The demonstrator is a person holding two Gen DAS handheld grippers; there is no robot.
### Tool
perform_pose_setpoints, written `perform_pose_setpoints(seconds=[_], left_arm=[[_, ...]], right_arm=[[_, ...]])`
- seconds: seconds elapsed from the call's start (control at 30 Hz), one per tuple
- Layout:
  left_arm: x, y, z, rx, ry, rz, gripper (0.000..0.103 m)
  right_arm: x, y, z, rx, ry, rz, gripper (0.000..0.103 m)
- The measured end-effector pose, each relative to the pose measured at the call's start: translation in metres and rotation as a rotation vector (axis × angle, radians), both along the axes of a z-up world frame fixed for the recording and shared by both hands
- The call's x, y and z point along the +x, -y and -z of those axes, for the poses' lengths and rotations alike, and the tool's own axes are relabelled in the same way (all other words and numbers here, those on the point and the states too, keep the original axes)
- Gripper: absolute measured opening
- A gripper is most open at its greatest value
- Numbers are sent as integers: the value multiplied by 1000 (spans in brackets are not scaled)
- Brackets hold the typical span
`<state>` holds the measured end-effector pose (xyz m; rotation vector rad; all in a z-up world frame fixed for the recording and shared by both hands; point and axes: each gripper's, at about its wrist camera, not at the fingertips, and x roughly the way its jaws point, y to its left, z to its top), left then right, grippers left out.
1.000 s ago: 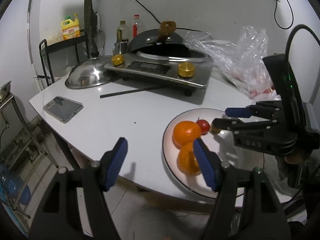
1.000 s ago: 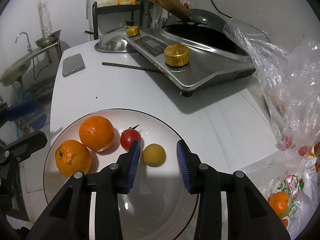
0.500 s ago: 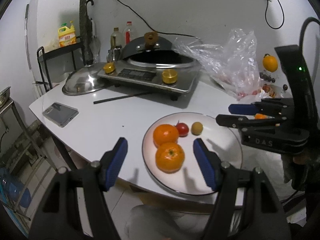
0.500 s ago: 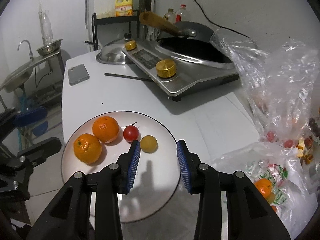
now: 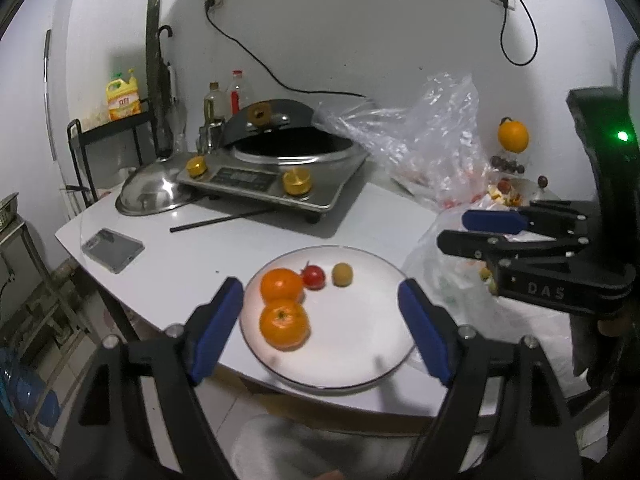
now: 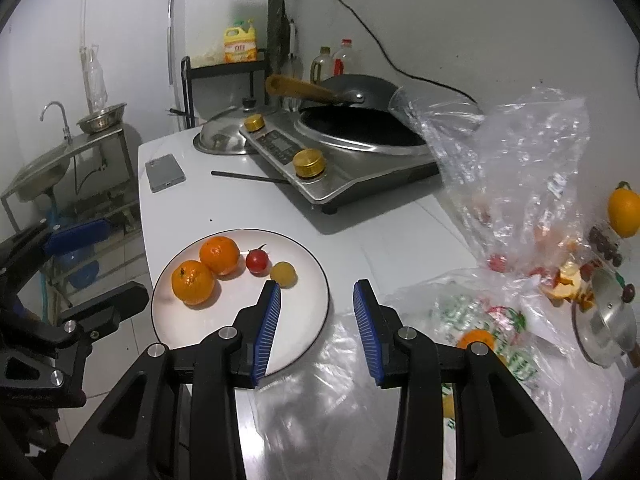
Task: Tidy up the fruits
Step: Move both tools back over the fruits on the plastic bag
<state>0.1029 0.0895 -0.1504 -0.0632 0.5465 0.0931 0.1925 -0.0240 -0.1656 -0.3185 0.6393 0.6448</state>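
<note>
Left gripper [image 5: 320, 330] spread wide, jaws just opened further, nothing between the pads, hanging over the near edge of the table [image 5: 192, 248]. Framed between its fingers, just ahead and below: plate [image 5: 360, 344] with two oranges, front one [image 5: 284, 323] touching rear one [image 5: 281, 285], then a cherry tomato [image 5: 313, 276] against the rear orange and a small yellow-green fruit [image 5: 342, 274] just beside the tomato, apart from it. Right gripper [image 6: 316, 328] parted a little, empty, held above the plate's right rim [image 6: 326, 300] where it meets a printed bag [image 6: 492, 332]. Ahead and left of its left pad [image 6: 269, 330]: the same four fruits in a row. Right of it, inside the printed bag: another orange [image 6: 476, 338]. Farther right and ahead: clear bag [image 6: 520, 184] with small red fruits, peel scraps, and a lemon [image 6: 624, 210] at the edge. Well ahead of both: stove [image 6: 340, 160] with wok, steel lid [image 6: 222, 138], chopstick [image 6: 248, 176], phone [image 6: 165, 172].
</note>
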Motion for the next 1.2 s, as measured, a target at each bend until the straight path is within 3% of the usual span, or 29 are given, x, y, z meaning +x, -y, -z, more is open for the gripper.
perform_pose_setpoints(seconds=[0.13,0.23,0.33,1.2], left_arm=[[-3,14,-8,15,14,29,82],[-6,25,-15,30,34,38,92],[-8,35,-20,26,41,46,92],[4,134,-33,77,34,100,92]], right_arm=[[-8,15,-10,31,16,6,41],[-15,29,-19,65,30,18,44],[-19,44,-26,92,38,30,52],[-46,170,-42,154,99,138,52]])
